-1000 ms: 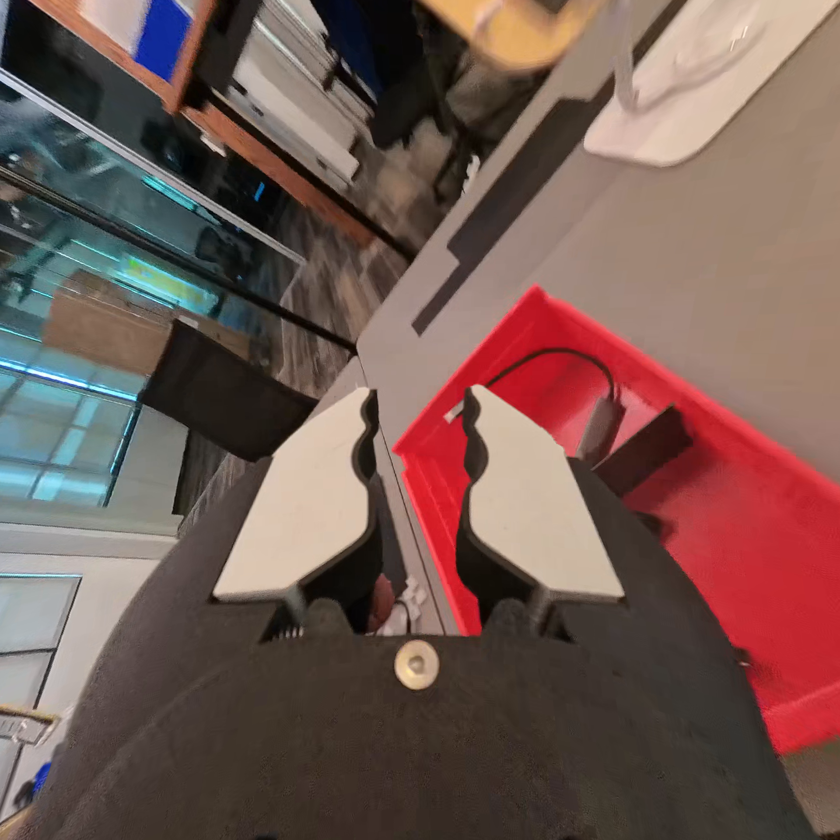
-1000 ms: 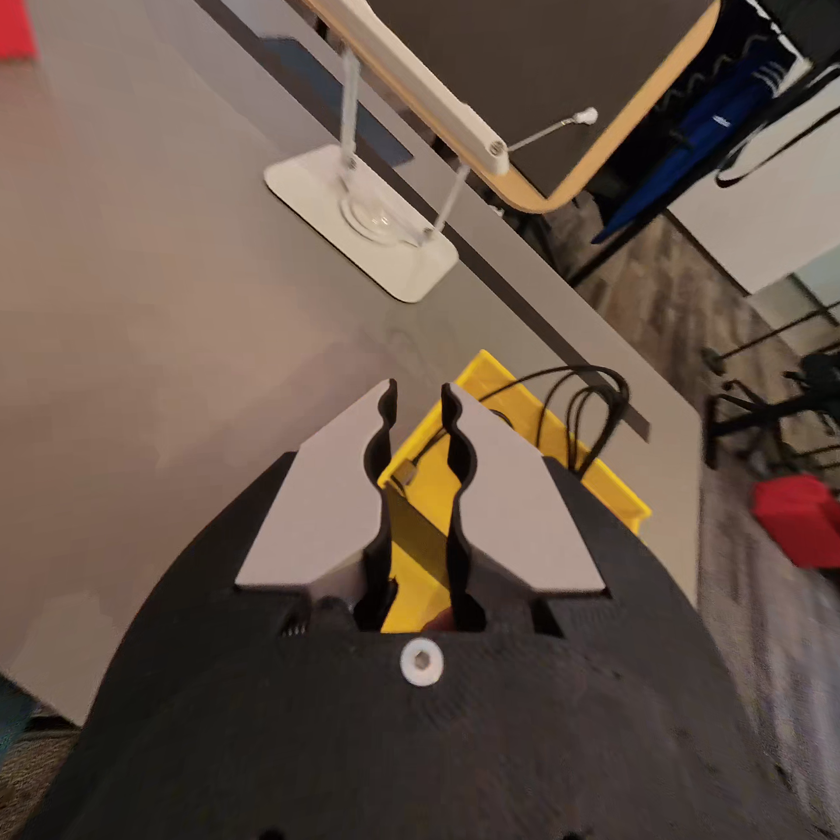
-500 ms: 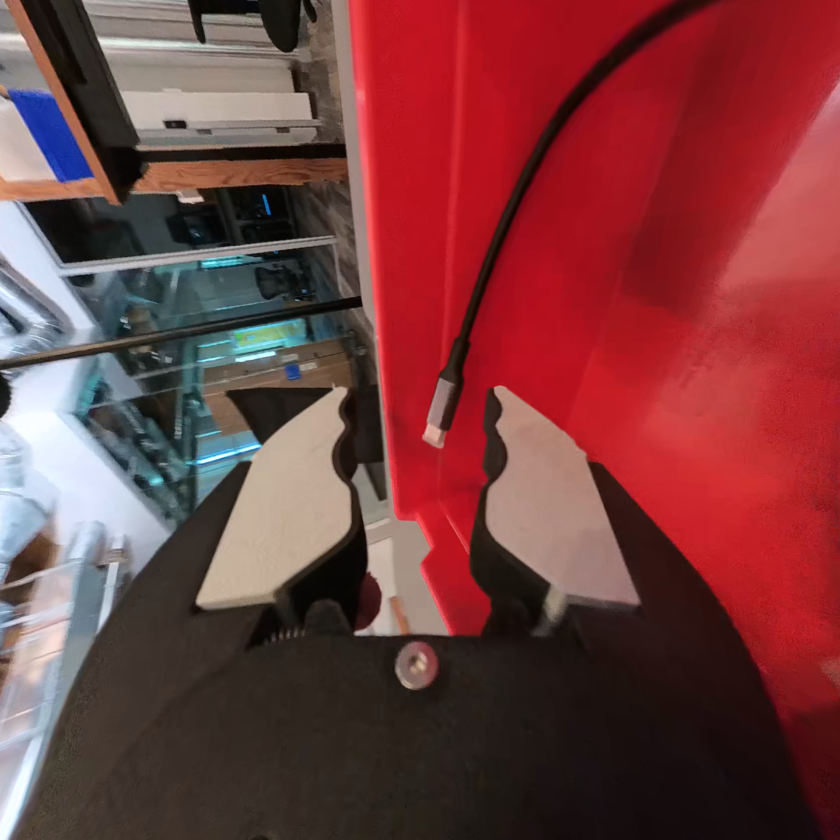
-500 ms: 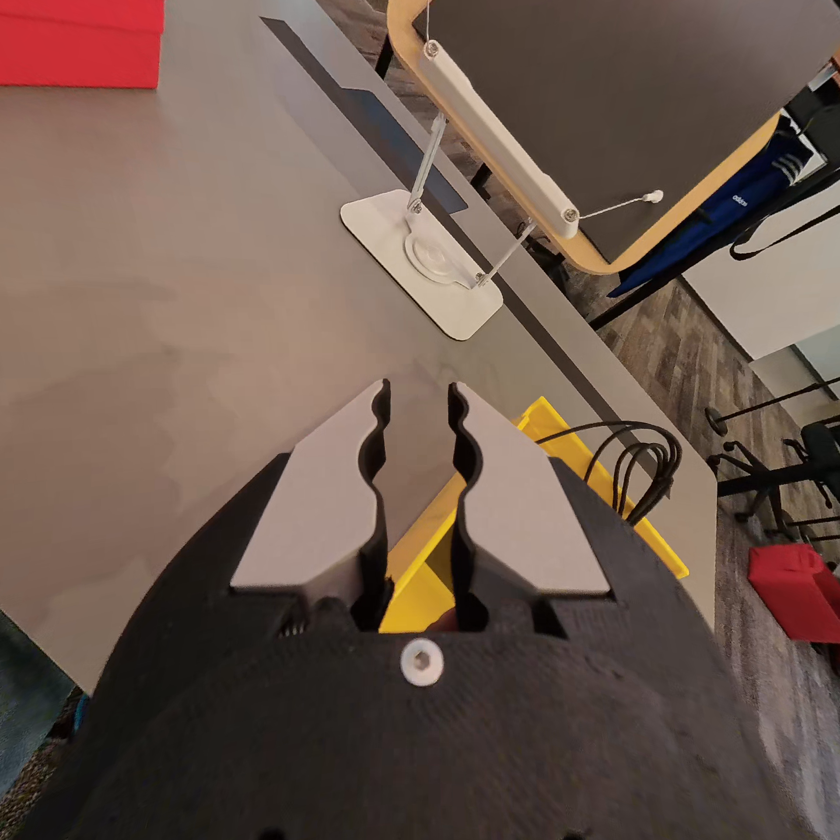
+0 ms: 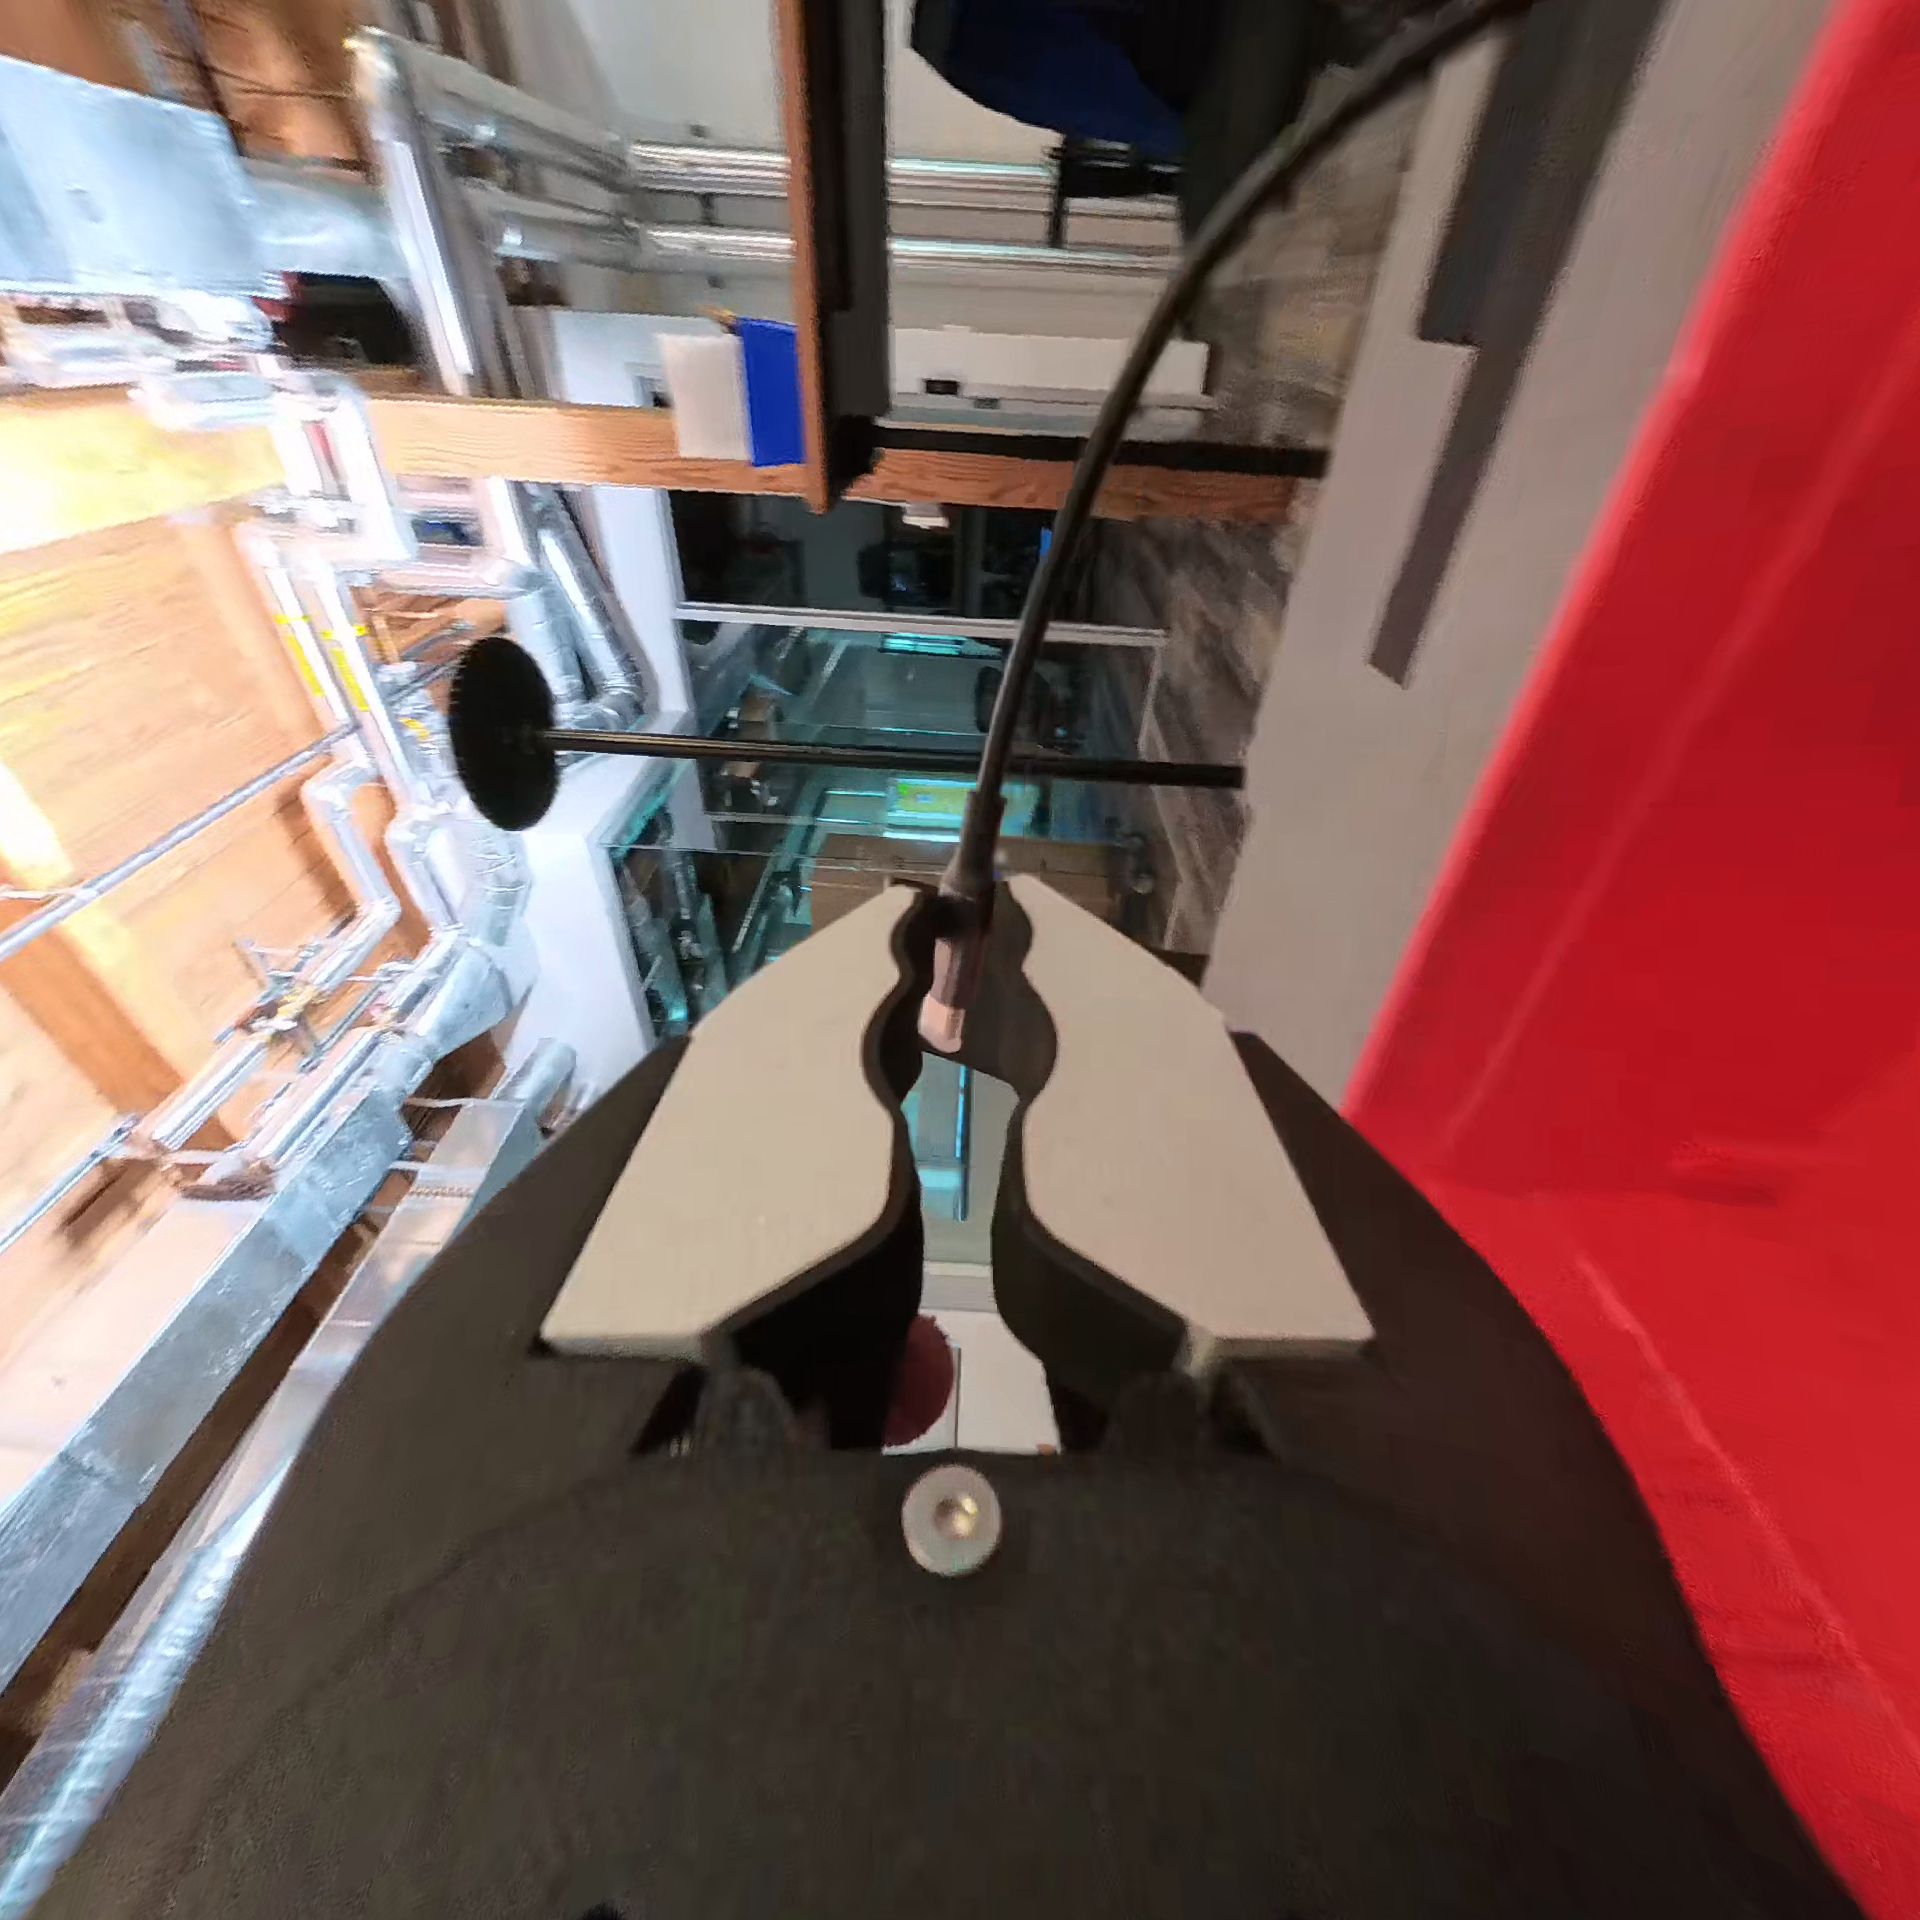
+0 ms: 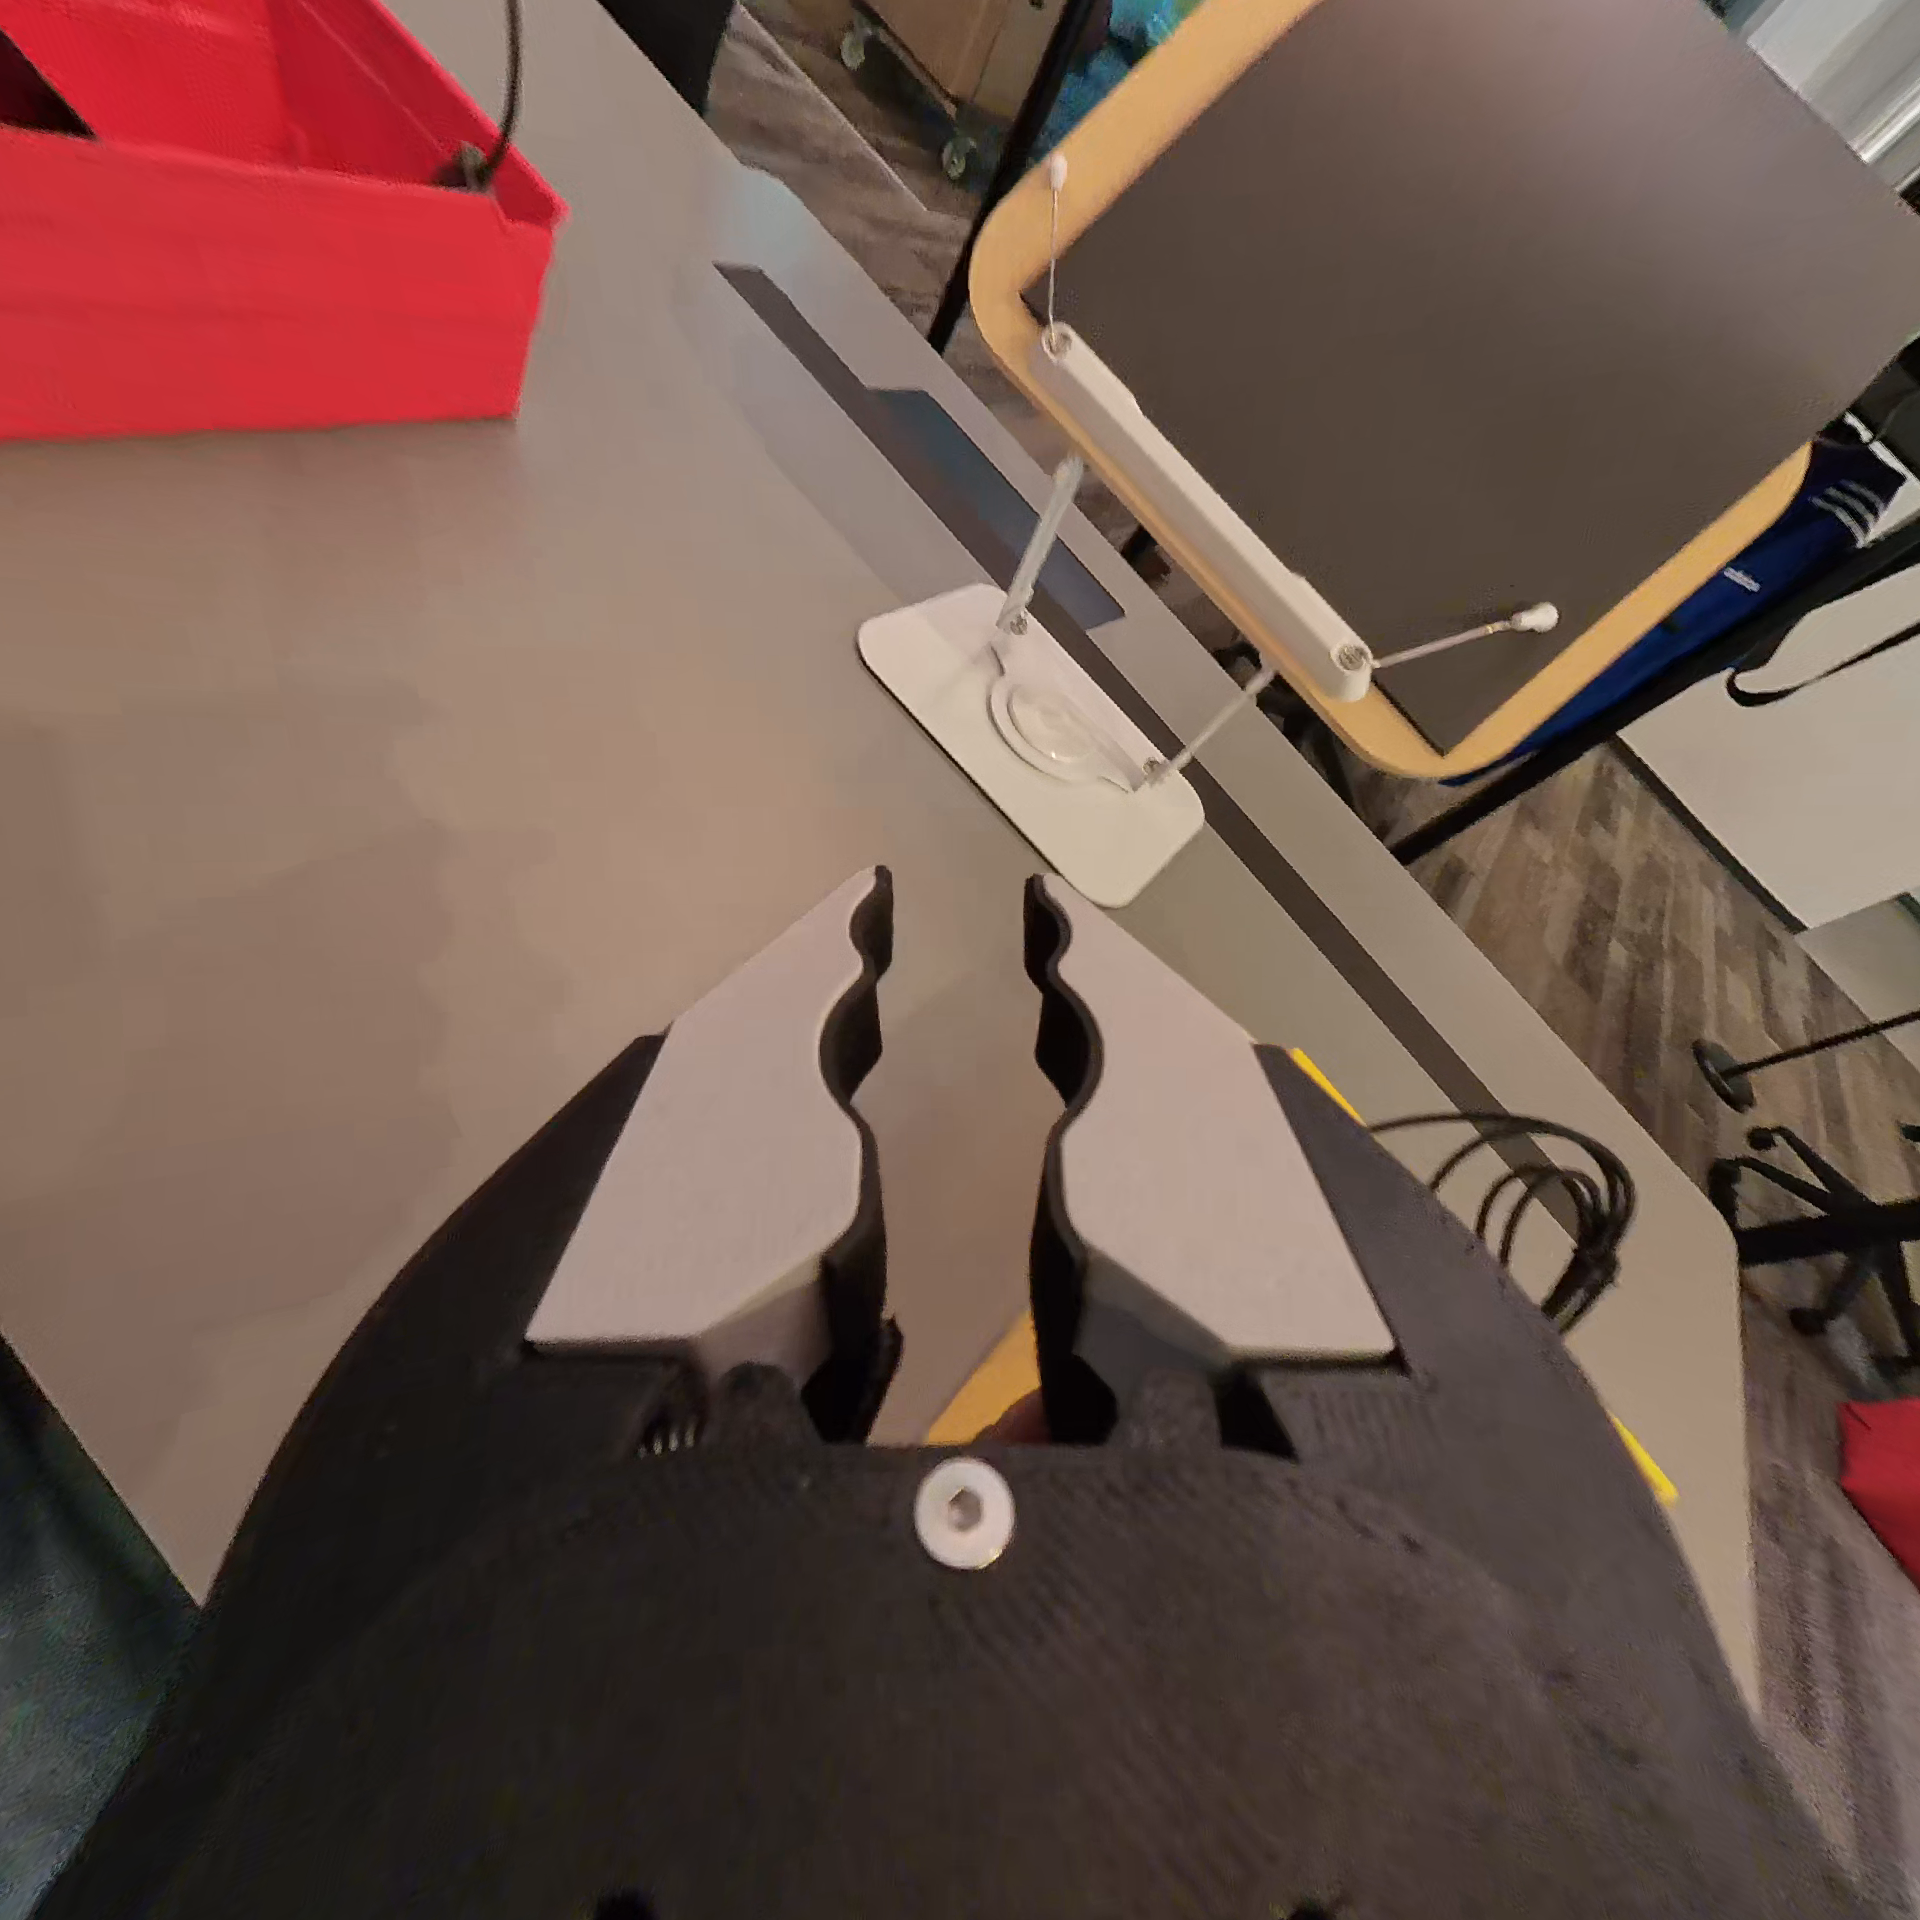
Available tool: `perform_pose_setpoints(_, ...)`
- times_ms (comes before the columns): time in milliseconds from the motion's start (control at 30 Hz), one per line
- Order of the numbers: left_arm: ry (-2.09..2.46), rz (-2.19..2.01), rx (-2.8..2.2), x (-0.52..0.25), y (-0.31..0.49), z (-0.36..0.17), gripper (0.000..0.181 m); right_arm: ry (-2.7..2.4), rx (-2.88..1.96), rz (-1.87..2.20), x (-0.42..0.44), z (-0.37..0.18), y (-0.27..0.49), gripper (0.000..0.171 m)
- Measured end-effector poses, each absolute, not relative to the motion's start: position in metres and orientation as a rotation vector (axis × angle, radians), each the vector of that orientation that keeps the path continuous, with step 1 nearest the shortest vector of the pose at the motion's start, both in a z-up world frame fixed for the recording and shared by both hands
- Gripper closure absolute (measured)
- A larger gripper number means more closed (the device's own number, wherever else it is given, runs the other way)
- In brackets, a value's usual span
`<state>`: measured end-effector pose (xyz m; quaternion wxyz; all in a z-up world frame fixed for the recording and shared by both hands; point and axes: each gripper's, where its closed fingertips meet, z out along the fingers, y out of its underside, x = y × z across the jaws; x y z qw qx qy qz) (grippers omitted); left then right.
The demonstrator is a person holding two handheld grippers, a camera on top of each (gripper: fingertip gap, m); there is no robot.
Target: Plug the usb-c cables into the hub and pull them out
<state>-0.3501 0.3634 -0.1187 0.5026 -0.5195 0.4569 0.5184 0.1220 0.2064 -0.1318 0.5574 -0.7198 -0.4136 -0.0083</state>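
The left tool point(image 5: 961, 914) is clamped on the plug point(image 5: 951, 987) of a black cable point(image 5: 1081, 499). The plug sits between the two grey fingers point(image 5: 769, 1153) near their tips, and its metal end points back toward the camera. The cable goes up and away from the tips in a curve. Just to the right of this tool is the red bin point(image 5: 1714, 831). The left picture is tilted and a bit blurry.

The right tool point(image 6: 956, 914) has its fingers apart and holds nothing. It hangs over the grey surface point(image 6: 416, 727). Under it and to its right is a yellow bin point(image 6: 1320, 1070), mostly hidden by the tool. Black cables point(image 6: 1538, 1195) loop up out of that bin. The red bin point(image 6: 260, 312) stands far off at the top left of the surface, and the black cable point(image 6: 504, 83) rises out of it. A white stand point(image 6: 1029, 738) rests near the far edge of the surface and holds up a dark board point(image 6: 1455, 312) with a tan rim. The hub cannot be seen in either picture.
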Motion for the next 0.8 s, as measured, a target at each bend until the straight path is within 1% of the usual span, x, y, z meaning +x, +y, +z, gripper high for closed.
perform_pose_setpoints(67, 1.060, 1.242, -1.226, -0.342, 0.356, -0.092, 0.171, -0.976, -1.681, 0.047, 0.107, -0.126, 0.205, 0.148)
perform_pose_setpoints(167, 0.992, 1.204, -1.157, -0.316, 0.344, -0.050, 0.171, -0.966, -1.657, 0.182, 0.077, -0.116, 0.201, 0.140)
perform_pose_setpoints(300, 0.987, 1.130, -1.053, -0.255, 0.322, -0.009, 0.171, -0.957, -1.614, 0.351, 0.031, -0.102, 0.198, 0.125)
perform_pose_setpoints(400, 1.027, 1.025, -1.000, -0.200, 0.303, 0.002, 0.171, -0.958, -1.610, 0.413, 0.000, -0.105, 0.208, 0.114)
perform_pose_setpoints(500, 1.071, 0.912, -0.972, -0.150, 0.285, 0.000, 0.172, -0.947, -1.642, 0.531, -0.025, -0.118, 0.218, 0.111)
perform_pose_setpoints(533, 1.085, 0.882, -0.962, -0.135, 0.279, -0.003, 0.171, -0.930, -1.656, 0.575, -0.031, -0.122, 0.221, 0.112)
perform_pose_setpoints(567, 1.098, 0.852, -0.952, -0.122, 0.273, -0.006, 0.171, -0.910, -1.675, 0.630, -0.034, -0.126, 0.222, 0.121)
perform_pose_setpoints(600, 1.115, 0.827, -0.940, -0.111, 0.268, -0.009, 0.171, -0.876, -1.690, 0.695, -0.036, -0.129, 0.223, 0.150)
perform_pose_setpoints(633, 1.120, 0.817, -0.932, -0.103, 0.264, -0.011, 0.171, -0.842, -1.695, 0.747, -0.035, -0.130, 0.223, 0.166)
perform_pose_setpoints(733, 1.129, 0.784, -0.948, -0.099, 0.262, -0.019, 0.171, -0.865, -1.737, 0.752, -0.027, -0.145, 0.222, 0.166)
perform_pose_setpoints(800, 1.184, 0.747, -1.021, -0.105, 0.269, -0.037, 0.170, -0.885, -1.764, 0.778, -0.023, -0.152, 0.217, 0.166)
